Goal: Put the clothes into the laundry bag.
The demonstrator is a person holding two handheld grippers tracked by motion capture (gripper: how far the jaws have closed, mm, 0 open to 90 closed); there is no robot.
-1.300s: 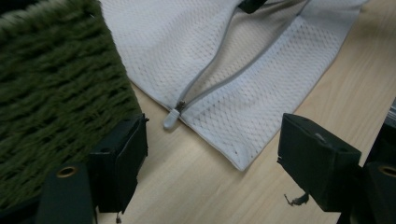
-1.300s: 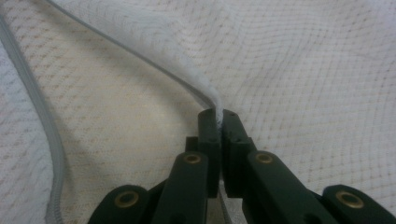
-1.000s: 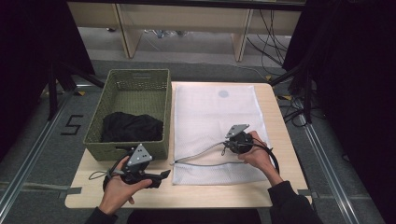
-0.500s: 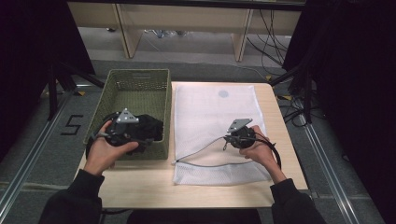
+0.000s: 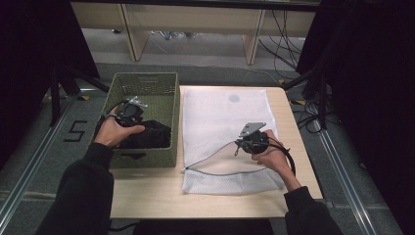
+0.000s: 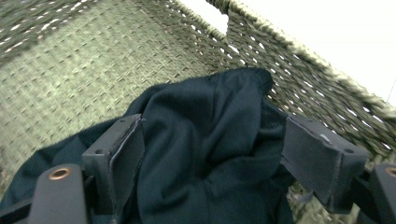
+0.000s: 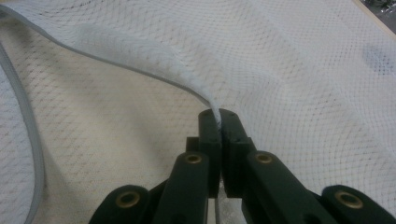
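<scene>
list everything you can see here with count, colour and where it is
table: 1, light wood, centre
basket: 1, green woven, left part of table
garment: 1, dark, crumpled inside basket
mesh bag: 1, white, flat to the right of basket, zip edge open
shelving: 1, pale wood, behind table
cables: several, black, floor at back right
left claw: 1, black, open over the garment
right claw: 1, black, shut on the bag's lifted edge
hands: 2, dark sleeves, bottom
</scene>
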